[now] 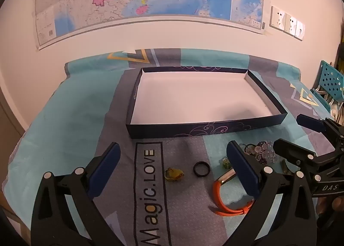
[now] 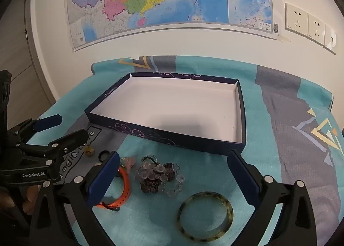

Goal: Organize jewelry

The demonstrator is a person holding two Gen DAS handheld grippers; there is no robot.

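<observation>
Open cloth between box (image 2: 169, 138) front wall and jewelry row near desk (image 2: 279, 104) edge. One shallow cardboard box, white inside, bare. One mottled rigid bangle (image 2: 205, 217), one beaded cluster (image 2: 160, 177), one orange strap band (image 1: 225, 200), one black ring (image 1: 201, 168), one yellowish charm (image 1: 174, 174). Left tongs (image 1: 178, 166) spread wide, pinching nothing; right tongs (image 2: 174, 175) likewise, straddling beads.

The open box (image 2: 137, 132) stands bare inside, while jewelry crowds the cloth (image 2: 215, 166) just before its near wall.
</observation>
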